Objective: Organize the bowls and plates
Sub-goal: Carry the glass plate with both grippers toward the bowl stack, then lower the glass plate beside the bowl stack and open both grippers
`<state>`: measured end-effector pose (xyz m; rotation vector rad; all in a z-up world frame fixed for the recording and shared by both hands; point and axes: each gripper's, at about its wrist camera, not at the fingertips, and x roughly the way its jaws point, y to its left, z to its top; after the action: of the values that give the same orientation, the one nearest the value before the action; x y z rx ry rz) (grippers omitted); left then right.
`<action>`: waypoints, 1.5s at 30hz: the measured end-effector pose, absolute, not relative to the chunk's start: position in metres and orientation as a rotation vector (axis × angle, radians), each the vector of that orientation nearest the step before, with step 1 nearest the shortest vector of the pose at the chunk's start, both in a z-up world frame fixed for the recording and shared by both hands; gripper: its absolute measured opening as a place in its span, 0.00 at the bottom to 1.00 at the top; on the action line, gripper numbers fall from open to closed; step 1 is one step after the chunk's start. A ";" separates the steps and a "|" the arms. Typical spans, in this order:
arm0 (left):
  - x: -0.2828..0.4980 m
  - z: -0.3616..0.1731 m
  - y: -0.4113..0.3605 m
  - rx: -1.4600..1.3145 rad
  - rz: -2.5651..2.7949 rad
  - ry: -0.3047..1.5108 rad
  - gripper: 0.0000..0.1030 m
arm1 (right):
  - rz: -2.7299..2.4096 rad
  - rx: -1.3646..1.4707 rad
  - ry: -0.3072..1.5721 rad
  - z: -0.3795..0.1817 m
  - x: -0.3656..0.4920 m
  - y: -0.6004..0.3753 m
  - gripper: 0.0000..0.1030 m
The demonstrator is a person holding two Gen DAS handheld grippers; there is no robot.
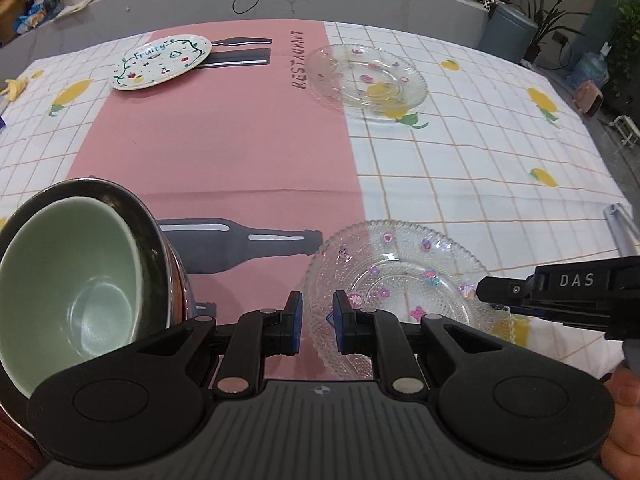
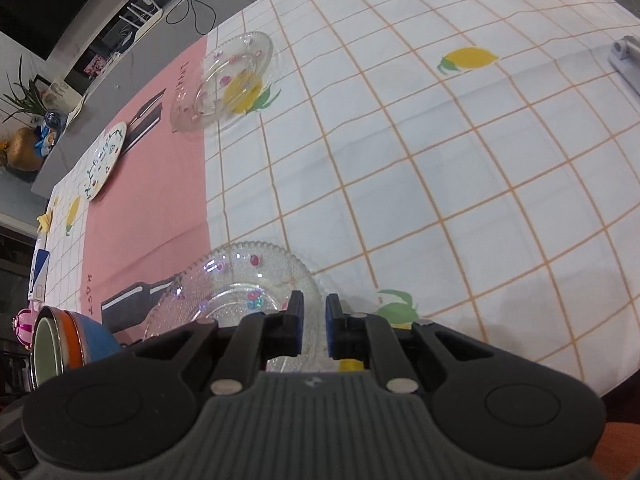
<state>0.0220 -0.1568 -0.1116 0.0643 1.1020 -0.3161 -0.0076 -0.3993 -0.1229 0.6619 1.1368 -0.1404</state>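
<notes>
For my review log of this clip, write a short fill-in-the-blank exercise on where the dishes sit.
1. The green bowl sits nested inside a ____ bowl.
2. The near glass plate and far glass plate are ____ in number.
3. The white plate bears the word ____.

Missing words: metal; two; Fruity

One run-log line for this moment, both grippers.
left gripper: narrow gap, holds nothing | right gripper: straddling near glass plate rim | green bowl: nested in metal bowl
</notes>
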 end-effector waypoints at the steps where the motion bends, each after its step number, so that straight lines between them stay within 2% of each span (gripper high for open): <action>1: 0.022 -0.113 -0.158 0.071 -0.315 1.102 0.17 | -0.141 0.658 1.139 -0.123 -0.006 -0.399 0.10; 18: 0.027 -0.127 -0.168 0.103 -0.280 1.082 0.16 | -0.165 0.583 1.107 -0.125 0.000 -0.391 0.15; 22: 0.027 -0.125 -0.166 0.089 -0.289 1.082 0.17 | -0.162 0.604 1.092 -0.123 -0.002 -0.392 0.24; 25: 0.026 -0.118 -0.164 0.079 -0.297 1.061 0.24 | -0.174 0.589 1.050 -0.115 -0.007 -0.391 0.33; 29: 0.027 -0.101 -0.161 0.047 -0.304 1.019 0.32 | -0.171 0.552 0.995 -0.106 -0.011 -0.387 0.35; 34: 0.035 -0.077 -0.157 -0.015 -0.321 0.958 0.33 | -0.176 0.490 0.920 -0.092 -0.011 -0.381 0.40; 45: 0.066 -0.055 -0.154 -0.079 -0.280 0.899 0.34 | -0.219 0.481 0.829 -0.075 0.015 -0.390 0.42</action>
<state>0.0663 -0.1544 -0.0547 -0.0795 0.8985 -0.2799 0.0153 -0.3903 -0.0747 0.4813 0.8291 -0.2189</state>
